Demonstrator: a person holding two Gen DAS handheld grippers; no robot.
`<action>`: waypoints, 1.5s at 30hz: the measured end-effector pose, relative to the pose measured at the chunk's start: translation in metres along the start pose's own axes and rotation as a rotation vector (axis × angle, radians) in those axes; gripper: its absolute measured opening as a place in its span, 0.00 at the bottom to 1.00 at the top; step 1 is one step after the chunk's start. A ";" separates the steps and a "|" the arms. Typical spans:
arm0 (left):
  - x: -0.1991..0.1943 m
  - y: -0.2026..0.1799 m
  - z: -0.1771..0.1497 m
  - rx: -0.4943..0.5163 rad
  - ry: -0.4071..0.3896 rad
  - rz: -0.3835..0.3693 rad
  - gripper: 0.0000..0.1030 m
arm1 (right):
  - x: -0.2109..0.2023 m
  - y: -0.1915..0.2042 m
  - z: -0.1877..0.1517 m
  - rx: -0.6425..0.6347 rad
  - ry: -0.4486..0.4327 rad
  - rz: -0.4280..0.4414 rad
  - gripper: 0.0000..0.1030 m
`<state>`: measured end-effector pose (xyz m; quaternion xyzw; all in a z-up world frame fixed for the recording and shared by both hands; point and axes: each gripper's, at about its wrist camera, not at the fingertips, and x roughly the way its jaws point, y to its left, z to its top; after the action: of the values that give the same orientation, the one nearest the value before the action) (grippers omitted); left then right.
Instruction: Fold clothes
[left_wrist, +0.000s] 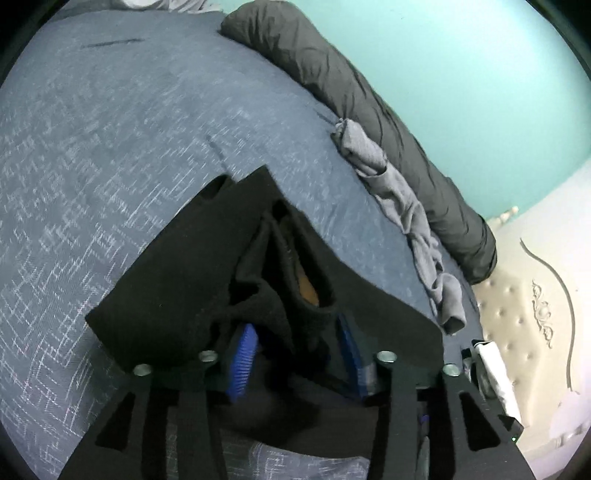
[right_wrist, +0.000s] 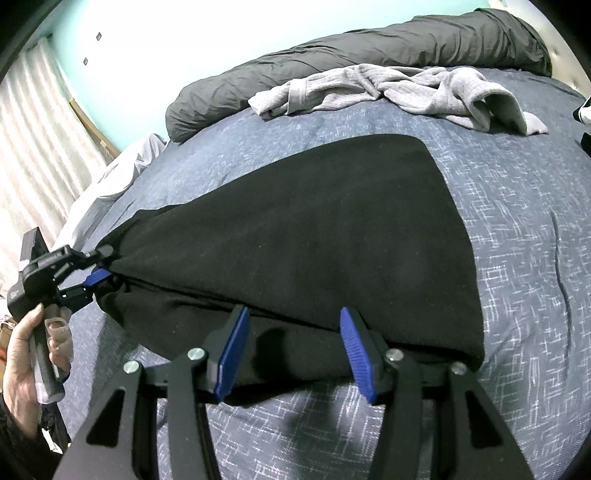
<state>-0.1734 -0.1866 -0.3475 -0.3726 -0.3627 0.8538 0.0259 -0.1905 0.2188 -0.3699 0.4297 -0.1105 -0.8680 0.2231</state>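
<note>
A black fleece garment (right_wrist: 295, 229) lies folded on the blue patterned bedcover (right_wrist: 517, 258), tapering to the left. In the right wrist view my left gripper (right_wrist: 101, 280) is at that tapered end, with a person's hand (right_wrist: 22, 354) on its handle. In the left wrist view the black garment (left_wrist: 166, 288) is draped over my left gripper (left_wrist: 295, 332) and bunched between its blue pads (left_wrist: 242, 362), which stand apart with bare faces. My right gripper (right_wrist: 293, 312) is open at the garment's near folded edge, and neither pad presses on the cloth.
A crumpled light grey garment (right_wrist: 406, 88) lies farther back on the bed, beside a rolled dark grey duvet (right_wrist: 369, 48) along the turquoise wall. A cream tufted headboard (left_wrist: 517, 295) closes one end of the bed. White curtains (right_wrist: 37, 147) hang at the left.
</note>
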 end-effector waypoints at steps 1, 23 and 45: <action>-0.002 -0.001 0.000 -0.003 -0.001 -0.001 0.53 | 0.000 0.000 0.000 0.001 0.000 0.001 0.51; -0.004 0.009 0.010 -0.011 -0.071 0.037 0.28 | 0.000 0.000 -0.002 0.013 -0.004 0.010 0.51; -0.020 -0.002 -0.002 0.178 -0.019 0.063 0.15 | 0.004 -0.001 -0.002 0.022 0.000 0.003 0.51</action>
<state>-0.1578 -0.1897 -0.3347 -0.3720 -0.2739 0.8865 0.0288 -0.1916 0.2172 -0.3742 0.4317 -0.1206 -0.8665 0.2198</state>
